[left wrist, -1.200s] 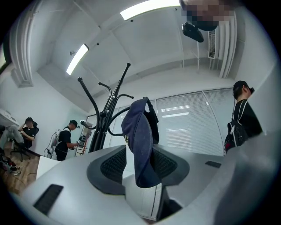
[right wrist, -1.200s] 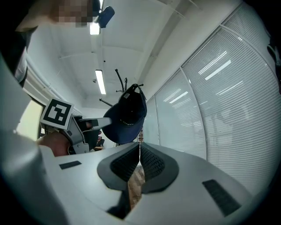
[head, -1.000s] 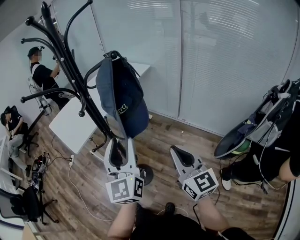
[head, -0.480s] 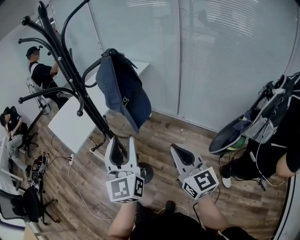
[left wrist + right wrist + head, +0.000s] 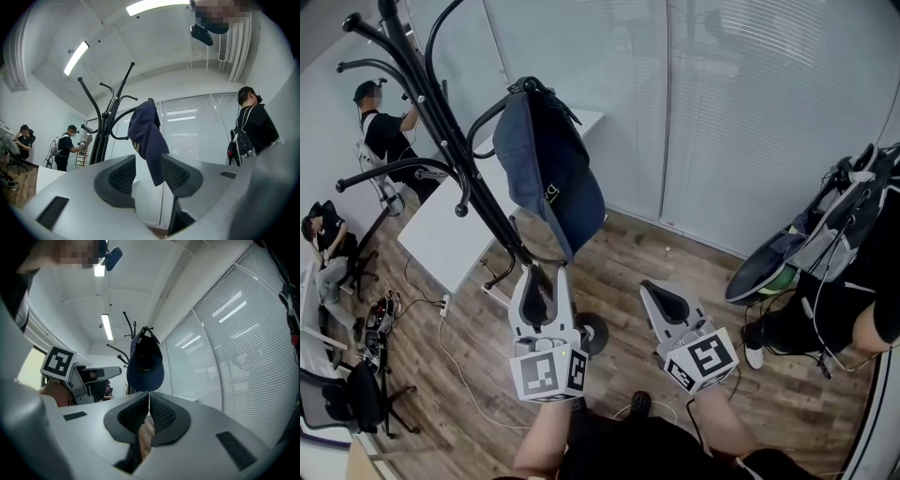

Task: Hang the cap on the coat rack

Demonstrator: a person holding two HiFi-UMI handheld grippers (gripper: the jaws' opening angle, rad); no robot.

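The cap (image 5: 548,178) hangs by its back from a curved hook of the rack (image 5: 441,112), upper centre of the head view, brim pointing down. A second ago it showed a broader face with its logo turned to the camera; now it has swung round and looks narrower.

The left gripper (image 5: 542,272) sits just below the brim tip at centre frame, much where it was. Its jaws stand wide apart and have just been closing a little. In its own view the brim hangs in line with the gap (whether it lies between the pads I cannot tell), and the pads do not press on it.

The right gripper (image 5: 661,295), lower right of centre, has not moved; its jaws are together on nothing.
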